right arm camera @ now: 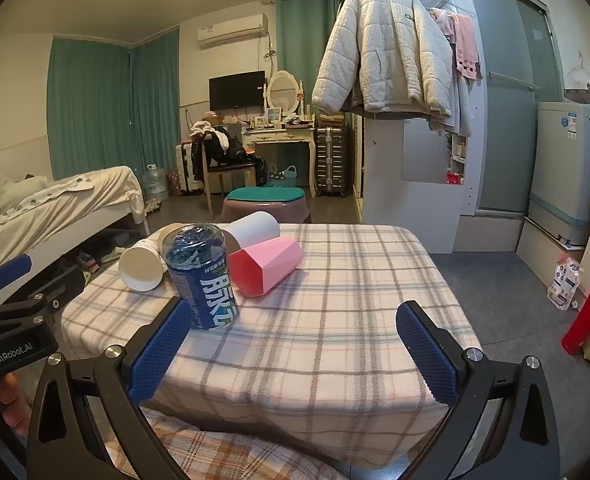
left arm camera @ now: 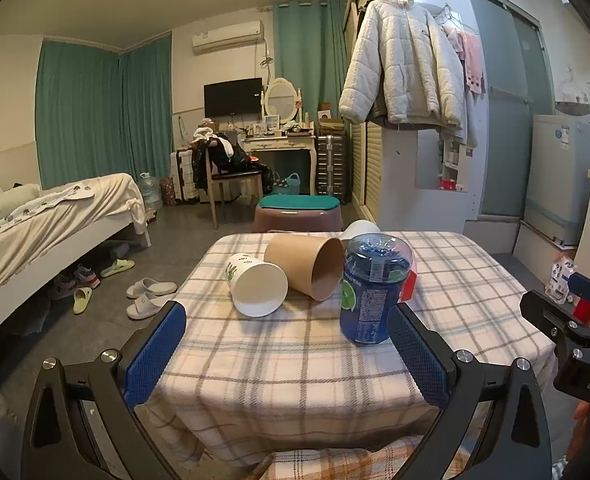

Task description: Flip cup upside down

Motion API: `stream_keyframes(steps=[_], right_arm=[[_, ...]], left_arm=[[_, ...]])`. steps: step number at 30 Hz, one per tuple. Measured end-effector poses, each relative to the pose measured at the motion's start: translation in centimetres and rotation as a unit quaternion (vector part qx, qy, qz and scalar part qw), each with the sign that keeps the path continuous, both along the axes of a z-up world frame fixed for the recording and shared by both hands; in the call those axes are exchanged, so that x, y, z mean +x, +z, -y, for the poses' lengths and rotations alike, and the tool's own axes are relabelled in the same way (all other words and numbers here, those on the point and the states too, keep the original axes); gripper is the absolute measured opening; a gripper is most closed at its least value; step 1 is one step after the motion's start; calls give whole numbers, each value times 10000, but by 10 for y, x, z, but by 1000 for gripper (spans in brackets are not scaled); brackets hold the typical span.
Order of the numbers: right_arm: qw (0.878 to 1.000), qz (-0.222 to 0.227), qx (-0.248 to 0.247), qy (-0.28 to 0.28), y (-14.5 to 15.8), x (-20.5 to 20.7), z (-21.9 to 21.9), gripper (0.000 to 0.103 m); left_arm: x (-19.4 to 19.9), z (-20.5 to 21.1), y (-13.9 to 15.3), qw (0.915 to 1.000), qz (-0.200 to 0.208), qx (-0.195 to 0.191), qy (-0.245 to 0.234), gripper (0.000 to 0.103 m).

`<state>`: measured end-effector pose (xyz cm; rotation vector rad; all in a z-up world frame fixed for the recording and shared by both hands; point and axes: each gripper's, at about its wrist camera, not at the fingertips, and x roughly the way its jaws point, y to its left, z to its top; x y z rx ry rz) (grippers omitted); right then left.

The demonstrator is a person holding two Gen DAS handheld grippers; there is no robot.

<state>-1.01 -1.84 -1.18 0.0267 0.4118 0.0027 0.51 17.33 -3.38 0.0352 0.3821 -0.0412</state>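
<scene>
Several cups lie on their sides on the plaid-covered table (left arm camera: pixel 295 360). They are a white cup with green print (left arm camera: pixel 255 284), a brown paper cup (left arm camera: pixel 307 268), a pink cup (right arm camera: pixel 267 266) and a plain white cup (right arm camera: pixel 255 226). A blue labelled plastic container (left arm camera: pixel 375 288) stands on end among them. My left gripper (left arm camera: pixel 287 356) is open, short of the white printed cup and the blue container, holding nothing. My right gripper (right arm camera: pixel 295 352) is open over the table's near edge, with the blue container (right arm camera: pixel 201 276) just beyond its left finger.
A purple stool with a teal cushion (left arm camera: pixel 299 210) stands past the table's far edge. A bed (left arm camera: pixel 55 220) with slippers (left arm camera: pixel 151 296) beside it is at left. A red bottle (right arm camera: pixel 587 312) and a washing machine (right arm camera: pixel 567 172) are at right.
</scene>
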Motion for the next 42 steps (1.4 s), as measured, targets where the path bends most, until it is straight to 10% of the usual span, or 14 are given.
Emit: stream_keyframes(steps=[42], right_arm=[[9999, -118, -7, -37, -6, 4, 5, 103]], left_arm=[[-1, -3, -4, 10000, 10, -31, 64, 103]])
